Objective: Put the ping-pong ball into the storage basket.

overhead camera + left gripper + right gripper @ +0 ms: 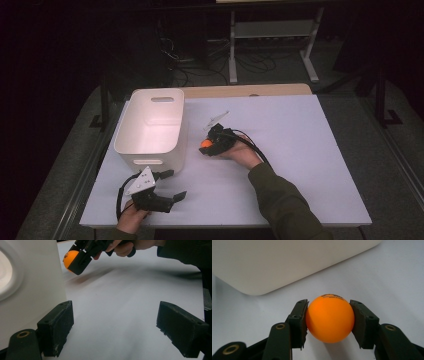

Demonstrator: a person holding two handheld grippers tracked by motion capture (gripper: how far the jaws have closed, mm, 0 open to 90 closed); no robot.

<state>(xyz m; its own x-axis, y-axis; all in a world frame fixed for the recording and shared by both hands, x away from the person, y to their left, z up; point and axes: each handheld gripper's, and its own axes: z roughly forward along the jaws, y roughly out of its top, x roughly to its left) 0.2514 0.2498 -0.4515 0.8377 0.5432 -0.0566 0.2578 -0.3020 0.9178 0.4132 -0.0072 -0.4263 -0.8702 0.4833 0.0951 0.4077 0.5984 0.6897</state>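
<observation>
The white bin (150,125) is sitting hollow on the bench (300,150); beside it, the right tool (329,320) is clamping an orange ball (329,318), while the left tool (115,327) is gaping apart.

Orange ball (69,259) half hidden behind right claw (82,258); white bin (30,290) cut off by frame edge.

I'm looking at a table (300,165) with a pale white top, a strip of bare wood along its far edge; a white bin (152,127) with handle slots stands directly on it, toward the left side
</observation>
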